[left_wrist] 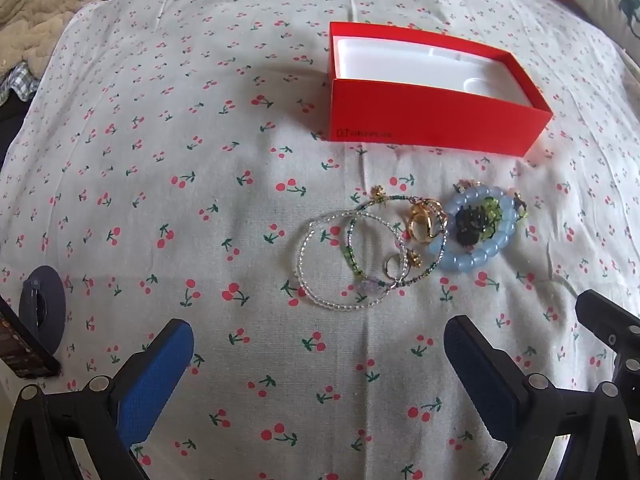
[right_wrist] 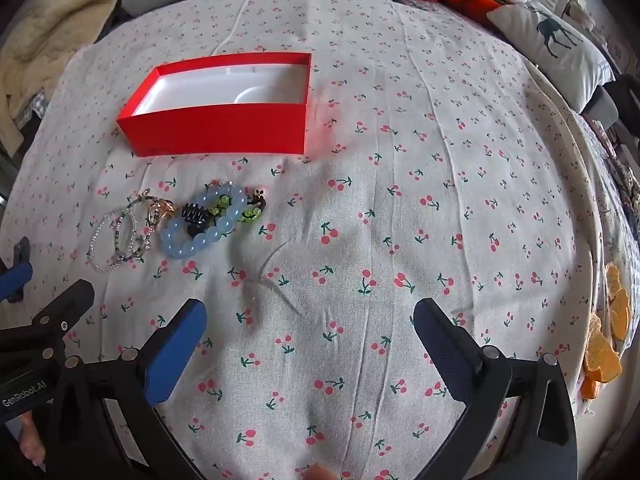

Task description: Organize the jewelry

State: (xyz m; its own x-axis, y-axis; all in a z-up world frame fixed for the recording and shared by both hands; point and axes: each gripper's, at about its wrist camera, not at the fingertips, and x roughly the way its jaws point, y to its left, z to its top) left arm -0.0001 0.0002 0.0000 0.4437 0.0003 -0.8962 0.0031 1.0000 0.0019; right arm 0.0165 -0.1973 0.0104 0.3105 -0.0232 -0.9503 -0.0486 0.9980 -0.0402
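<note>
Cherry-print bedspread: tangled light, slippery bracelets; blue beaded bracelet best pinched at its rim; left gripper and right gripper are held spread, empty.

Soft, even daylight fills both views; the cherry-print white cotton bedsheet looks bright without harsh glare. A faint red glow spills beside the open red cardboard box. Fisheye bending curves the edges, corners darken, and a broad, soft shadow crosses mid-frame.
</note>
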